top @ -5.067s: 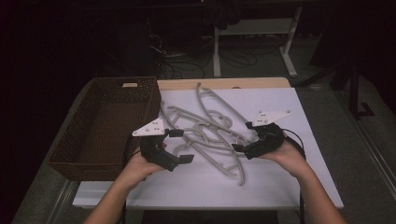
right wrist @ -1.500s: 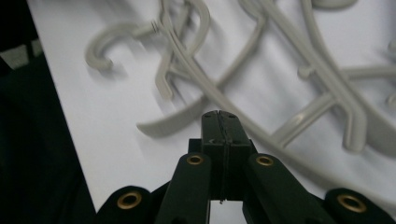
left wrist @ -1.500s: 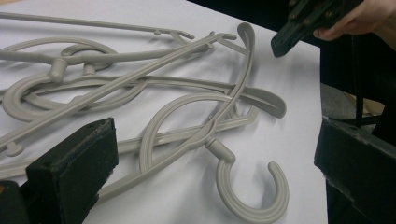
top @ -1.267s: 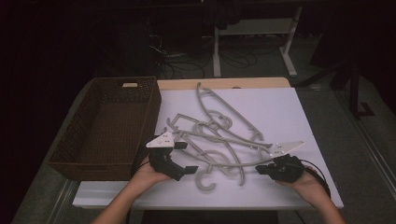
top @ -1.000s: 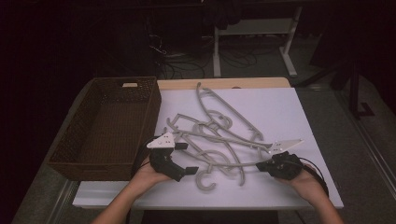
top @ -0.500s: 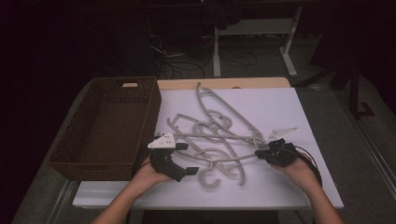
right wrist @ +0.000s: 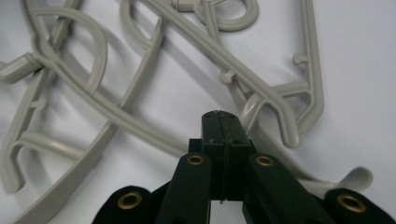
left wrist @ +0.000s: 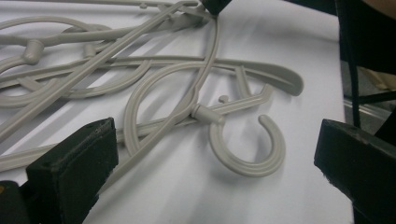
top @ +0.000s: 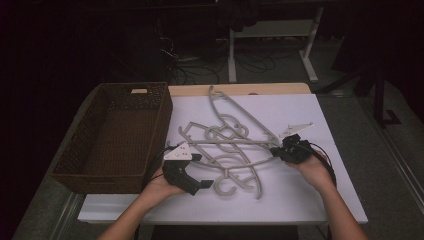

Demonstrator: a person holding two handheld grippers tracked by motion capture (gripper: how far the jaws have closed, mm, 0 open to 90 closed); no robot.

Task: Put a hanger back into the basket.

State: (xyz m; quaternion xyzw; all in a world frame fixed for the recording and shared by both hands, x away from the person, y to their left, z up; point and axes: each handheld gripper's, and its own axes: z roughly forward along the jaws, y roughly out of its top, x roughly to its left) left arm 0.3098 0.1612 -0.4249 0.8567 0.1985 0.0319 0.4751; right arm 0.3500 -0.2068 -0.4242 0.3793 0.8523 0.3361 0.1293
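Several grey plastic hangers (top: 225, 145) lie tangled on the white table top (top: 300, 200). My left gripper (top: 202, 171) rests at the pile's near left edge, open. A hanger hook (left wrist: 252, 149) lies on the table ahead of its wide-apart jaws (left wrist: 215, 135), nothing between them. My right gripper (top: 276, 151) is at the pile's right side, its jaws shut flat together (right wrist: 220, 121). Its tip lies over a hanger arm (right wrist: 116, 116) that passes beneath it. I cannot tell whether it touches.
A dark brown wicker basket (top: 70, 170) stands at the table's left, close to my left hand. Bare white surface lies to the right of and in front of the pile. The table's front edge is just below both forearms.
My right gripper has moved away from the front right, up and left onto the pile's right edge. The nearest hanger has shifted slightly. My left gripper has stayed put.
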